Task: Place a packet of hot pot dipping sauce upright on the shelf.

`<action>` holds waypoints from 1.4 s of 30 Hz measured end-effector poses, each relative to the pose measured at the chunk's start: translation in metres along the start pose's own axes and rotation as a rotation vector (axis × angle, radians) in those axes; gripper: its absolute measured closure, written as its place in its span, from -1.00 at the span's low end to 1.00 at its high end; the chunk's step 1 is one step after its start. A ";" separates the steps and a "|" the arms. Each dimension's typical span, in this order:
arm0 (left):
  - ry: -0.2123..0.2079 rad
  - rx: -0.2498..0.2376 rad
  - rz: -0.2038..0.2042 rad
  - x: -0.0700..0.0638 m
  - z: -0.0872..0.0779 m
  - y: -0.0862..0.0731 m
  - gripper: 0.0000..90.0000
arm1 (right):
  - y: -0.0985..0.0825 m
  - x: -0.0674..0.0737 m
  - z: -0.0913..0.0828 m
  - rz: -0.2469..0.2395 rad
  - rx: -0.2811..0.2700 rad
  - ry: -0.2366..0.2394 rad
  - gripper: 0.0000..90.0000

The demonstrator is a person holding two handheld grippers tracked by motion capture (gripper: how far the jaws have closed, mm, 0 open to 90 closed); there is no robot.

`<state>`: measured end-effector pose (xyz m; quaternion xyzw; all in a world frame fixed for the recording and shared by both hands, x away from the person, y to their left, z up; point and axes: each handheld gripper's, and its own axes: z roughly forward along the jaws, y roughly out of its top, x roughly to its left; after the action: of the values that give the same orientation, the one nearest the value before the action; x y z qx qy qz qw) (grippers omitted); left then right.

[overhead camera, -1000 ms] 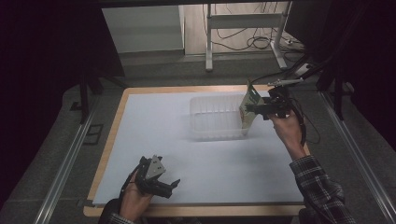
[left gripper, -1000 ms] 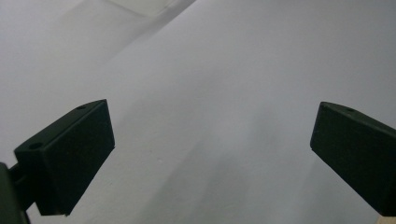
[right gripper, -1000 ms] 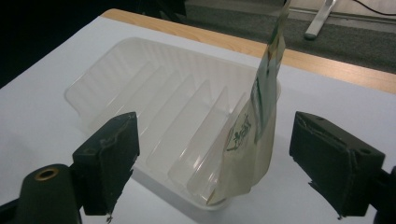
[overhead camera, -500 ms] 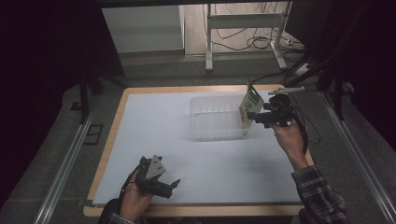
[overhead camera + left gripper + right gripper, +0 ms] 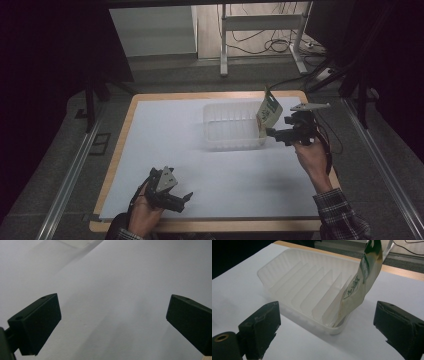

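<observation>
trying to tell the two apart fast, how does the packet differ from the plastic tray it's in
The packet is opaque, printed green and cream; the tray is translucent white and unprinted. The packet stands on end, leaning in the end slot at the tray's near right corner, while the tray lies flat on the white table. The packet is a thin flat pouch; the tray is a wide, ribbed bin with dividers. No gripper touches either one: the right gripper has just been opening with nothing between its jaws.
</observation>
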<state>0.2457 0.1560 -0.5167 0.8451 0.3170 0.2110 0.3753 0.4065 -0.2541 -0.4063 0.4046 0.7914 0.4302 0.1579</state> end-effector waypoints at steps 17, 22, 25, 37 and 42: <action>0.004 -0.004 0.004 0.000 -0.001 0.000 -1.00 | -0.020 0.004 -0.002 -0.062 0.040 0.034 -0.90; 0.016 -0.005 -0.003 0.000 -0.002 0.000 -1.00 | -0.027 0.003 -0.002 -0.057 0.051 0.059 -0.90; 0.027 -0.002 -0.009 0.001 -0.004 0.000 -1.00 | -0.031 0.004 -0.002 -0.081 0.054 0.078 -0.93; 0.043 -0.007 -0.017 0.002 -0.005 0.000 -1.00 | -0.047 0.012 -0.006 -0.100 0.081 0.086 -1.00; 0.043 -0.013 -0.018 0.002 -0.005 0.000 -1.00 | -0.054 0.012 -0.012 -0.090 0.077 0.103 -1.00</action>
<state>0.2437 0.1598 -0.5135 0.8350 0.3311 0.2278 0.3758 0.3645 -0.2674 -0.4413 0.3516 0.8319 0.4120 0.1205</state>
